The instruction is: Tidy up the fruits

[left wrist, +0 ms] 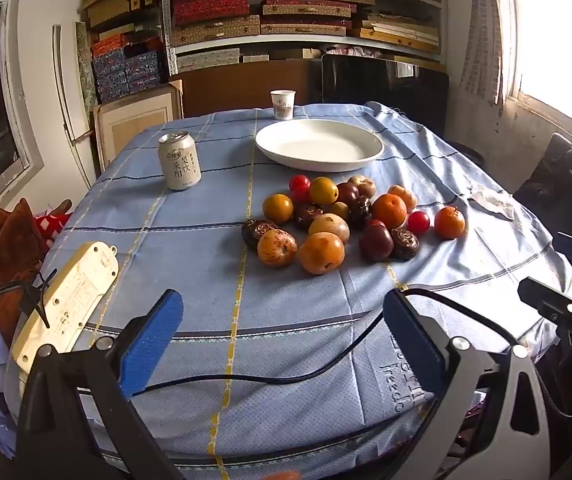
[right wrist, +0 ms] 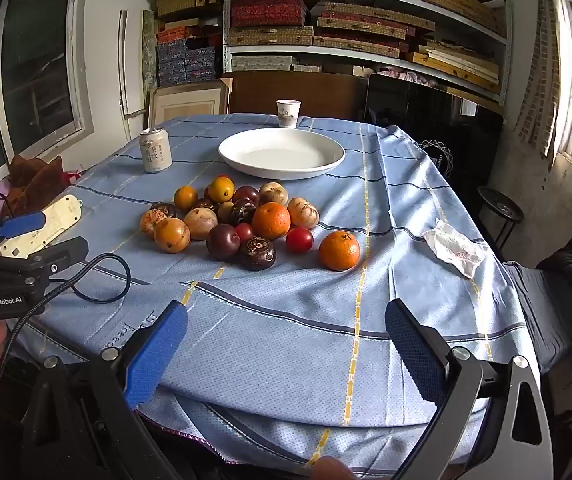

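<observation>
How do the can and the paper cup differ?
The can is a tall closed cylinder with a metal top; the paper cup is short, tapered and open-topped. The can stands left of the plate; the cup stands behind it at the table's far edge. Both are upright, pale, printed, and apart from the fruit.

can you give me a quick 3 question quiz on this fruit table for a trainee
1. True or false: the white plate already holds fruit.
2. Which stands nearest the plate's far rim? A) drink can B) paper cup C) crumpled tissue
3. Fill in: the left gripper and right gripper both have their jaws ____.

Key:
1. False; the fruit pile lies on the blue tablecloth in front of it.
2. B
3. open, nothing between them
</observation>
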